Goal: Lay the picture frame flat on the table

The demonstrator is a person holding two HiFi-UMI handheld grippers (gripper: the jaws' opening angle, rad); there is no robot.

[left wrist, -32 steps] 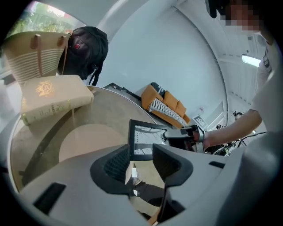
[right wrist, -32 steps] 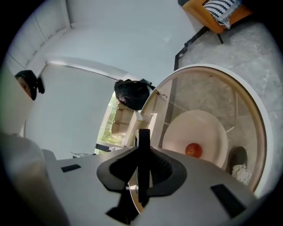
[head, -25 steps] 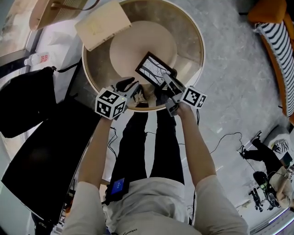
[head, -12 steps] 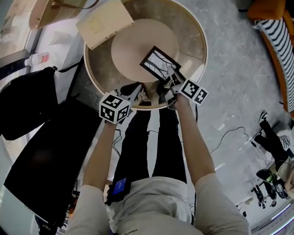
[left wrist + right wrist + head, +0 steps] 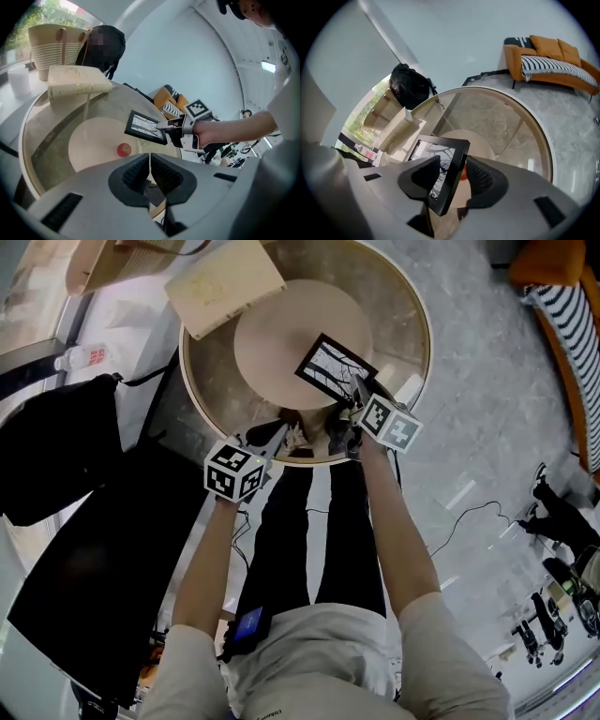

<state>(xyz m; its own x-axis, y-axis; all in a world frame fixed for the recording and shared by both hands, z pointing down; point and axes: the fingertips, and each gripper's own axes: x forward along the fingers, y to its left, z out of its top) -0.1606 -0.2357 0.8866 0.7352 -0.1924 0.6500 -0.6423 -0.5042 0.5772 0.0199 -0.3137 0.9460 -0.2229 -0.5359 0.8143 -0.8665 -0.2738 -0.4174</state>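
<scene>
we have just been opening the right gripper (image 5: 452, 177): its fingers (image 5: 485, 180) stand spread around one edge of the picture frame (image 5: 336, 368), probably to let it settle nearly flat on the tabletop (image 5: 398, 306). the left gripper (image 5: 150, 171) waits aside, fingers pressed together, empty.

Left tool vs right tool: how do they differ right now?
Jaws: the left tool is shut, pads together on nothing. The right tool is open; its jaws have just been opening, with the picture frame between them.
Place: the left tool hangs at the round table near rim, away from the frame. The right tool reaches over the table to the frame.
Shared: each is hand-held and bears a marker cube.
</scene>
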